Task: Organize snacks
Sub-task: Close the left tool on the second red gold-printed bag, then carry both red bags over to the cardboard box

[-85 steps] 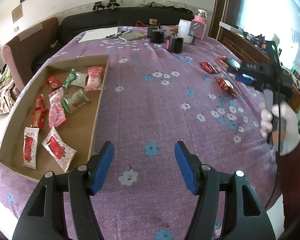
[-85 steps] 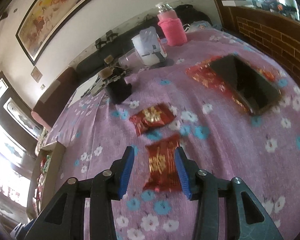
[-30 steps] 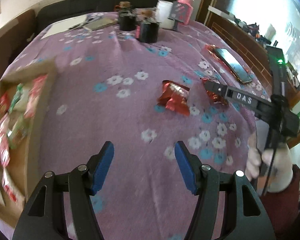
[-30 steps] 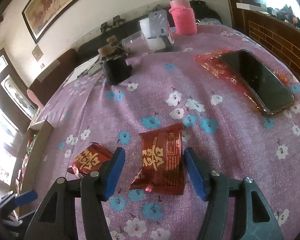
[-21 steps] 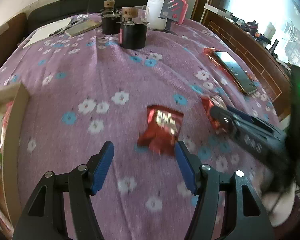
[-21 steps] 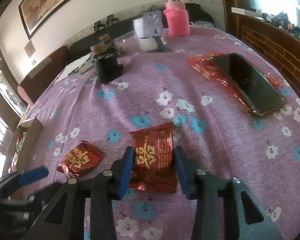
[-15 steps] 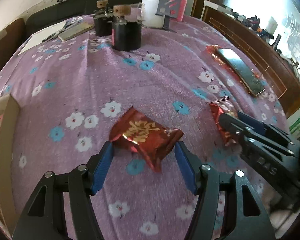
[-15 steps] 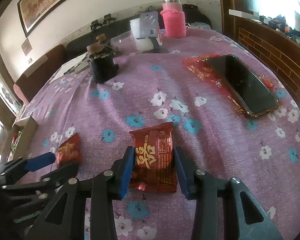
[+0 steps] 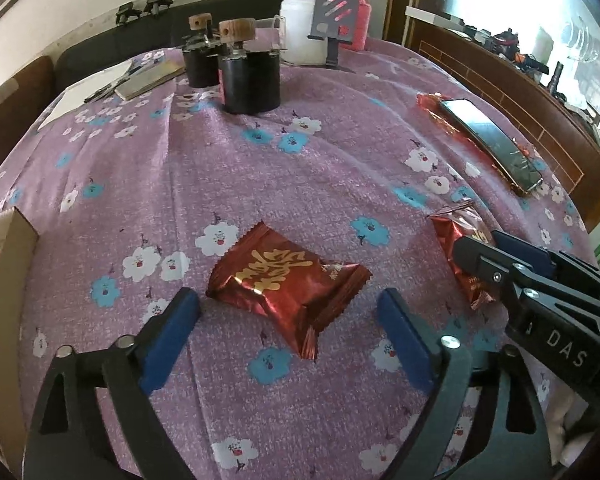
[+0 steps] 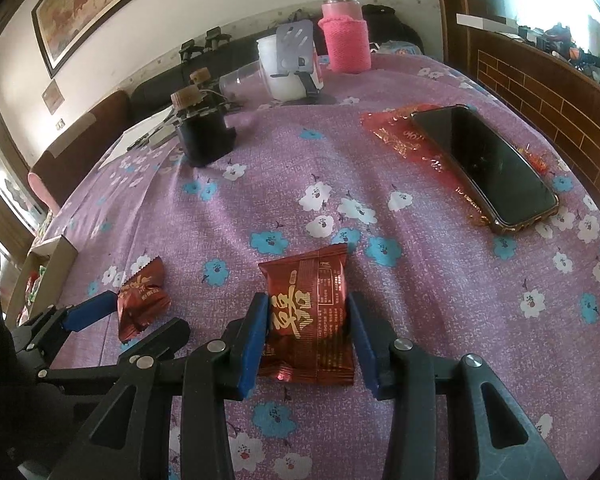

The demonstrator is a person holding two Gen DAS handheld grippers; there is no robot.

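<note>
Because both red packets lie loose on the tablecloth [image 9: 228, 168], well away from the box [image 9: 8, 280] at its left edge, you have brought a gripper to each one. Your right gripper [image 10: 308, 336] has its blue pads set against the long sides of its packet [image 10: 308, 312], pinching it across the narrow width; that grip makes sense, since the sealed ends would crumple and slip. The packet looks to be resting on the cloth, not yet lifted.

Your left gripper [image 9: 288, 332] is spread wide, its pads on either side of the other packet [image 9: 288, 280] without touching it. That packet lies skewed between them, so the wide opening gives room to square up before closing.

From the right wrist view, the two grippers sit close together, and the left one's packet [image 10: 140, 300] is just beside the right gripper's arm, so lifting one could knock the other.

A phone [image 10: 484, 164] rests on a red wrapper [image 10: 400, 132] near the right edge, and black jars [image 9: 250, 84] stand toward the far edge, clear of your work. The box [image 10: 44, 268] already holds snacks, so it looks like the place both packets belong.
</note>
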